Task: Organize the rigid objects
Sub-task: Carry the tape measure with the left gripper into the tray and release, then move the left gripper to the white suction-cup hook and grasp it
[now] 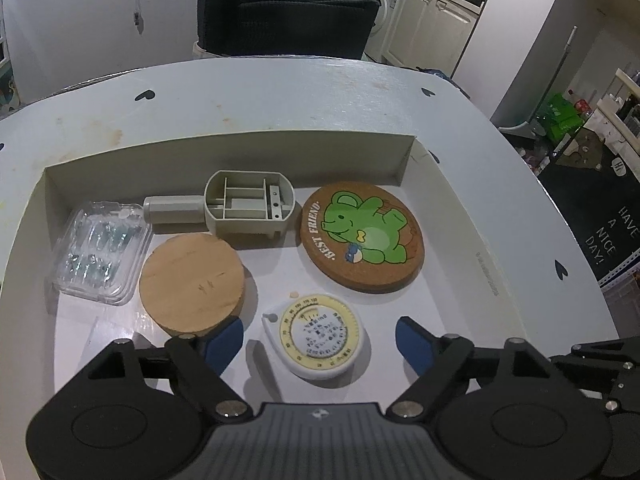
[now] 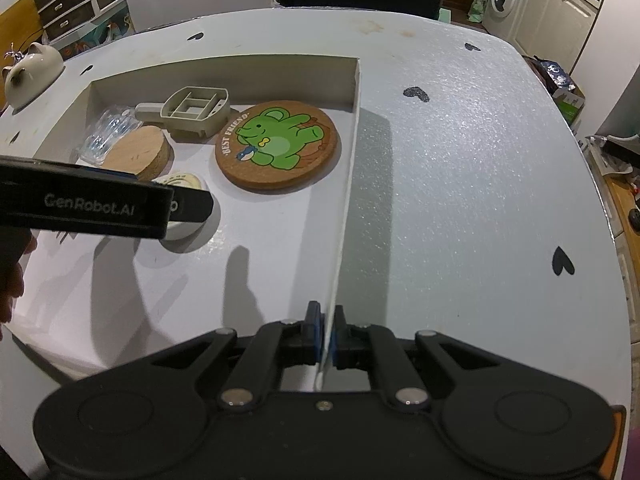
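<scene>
Resting flat between wide-open left tongs, round tape measure: likely light, stiff, slick, best pinched across its rim; right tongs clamped on box wall.

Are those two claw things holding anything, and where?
The right gripper pinches the white tray's side wall at its near end. The left gripper holds nothing; the tape measure lies between its open jaws.

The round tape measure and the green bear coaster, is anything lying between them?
No. In the left wrist view, only bare white box floor separates the tape measure from the coaster; a tiny pale speck lies near the tape measure.
</scene>
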A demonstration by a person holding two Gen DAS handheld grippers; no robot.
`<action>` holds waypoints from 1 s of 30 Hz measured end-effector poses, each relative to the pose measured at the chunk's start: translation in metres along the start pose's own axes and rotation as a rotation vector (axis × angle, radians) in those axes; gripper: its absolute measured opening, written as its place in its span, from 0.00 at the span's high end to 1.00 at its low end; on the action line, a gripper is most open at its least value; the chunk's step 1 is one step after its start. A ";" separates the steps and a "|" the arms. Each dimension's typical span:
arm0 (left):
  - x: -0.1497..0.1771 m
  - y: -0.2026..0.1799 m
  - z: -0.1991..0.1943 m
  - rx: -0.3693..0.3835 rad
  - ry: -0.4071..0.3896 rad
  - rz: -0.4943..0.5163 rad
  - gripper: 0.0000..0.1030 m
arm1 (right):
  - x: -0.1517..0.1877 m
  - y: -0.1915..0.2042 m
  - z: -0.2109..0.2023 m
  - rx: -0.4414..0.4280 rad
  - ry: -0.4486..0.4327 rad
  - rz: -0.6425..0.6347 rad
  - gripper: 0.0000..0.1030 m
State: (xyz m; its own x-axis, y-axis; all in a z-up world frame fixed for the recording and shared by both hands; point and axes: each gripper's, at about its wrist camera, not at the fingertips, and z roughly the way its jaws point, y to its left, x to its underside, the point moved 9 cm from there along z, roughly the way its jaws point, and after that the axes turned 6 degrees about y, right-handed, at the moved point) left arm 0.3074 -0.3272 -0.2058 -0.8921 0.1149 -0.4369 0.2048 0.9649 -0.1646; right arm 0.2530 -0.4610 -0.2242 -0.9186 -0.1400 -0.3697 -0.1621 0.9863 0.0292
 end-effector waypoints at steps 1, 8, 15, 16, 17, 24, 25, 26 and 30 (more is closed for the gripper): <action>0.000 -0.001 -0.001 0.002 0.001 0.001 0.17 | 0.000 0.000 0.000 0.000 0.000 -0.001 0.94; 0.001 -0.004 -0.007 0.002 0.002 0.013 0.10 | 0.000 0.001 0.000 -0.001 0.000 -0.004 0.94; -0.004 -0.007 -0.029 0.015 -0.038 0.032 0.01 | 0.000 0.001 0.000 -0.004 -0.002 -0.007 0.94; -0.005 -0.007 -0.034 0.020 -0.048 0.034 0.00 | 0.000 0.001 0.000 -0.006 -0.002 -0.006 0.94; -0.006 -0.007 -0.040 0.025 -0.061 0.035 0.00 | 0.000 0.001 0.000 -0.007 -0.002 -0.005 0.94; -0.013 0.000 -0.080 0.042 -0.142 0.033 0.00 | 0.000 0.001 0.000 -0.002 -0.003 -0.005 0.94; -0.014 0.002 -0.086 0.042 -0.156 0.030 0.00 | 0.000 0.001 0.000 -0.004 -0.003 -0.004 0.94; -0.014 0.005 -0.092 0.041 -0.171 0.025 0.00 | 0.000 0.001 0.000 -0.005 -0.003 -0.001 0.94; -0.014 0.023 -0.113 0.031 -0.215 -0.006 0.00 | 0.000 0.000 0.000 -0.005 -0.002 0.007 0.94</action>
State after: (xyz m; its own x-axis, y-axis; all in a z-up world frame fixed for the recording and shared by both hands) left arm 0.2790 -0.2798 -0.1039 -0.7878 0.0529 -0.6136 0.2151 0.9572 -0.1935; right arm 0.2530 -0.4610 -0.2241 -0.9190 -0.1333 -0.3711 -0.1578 0.9868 0.0363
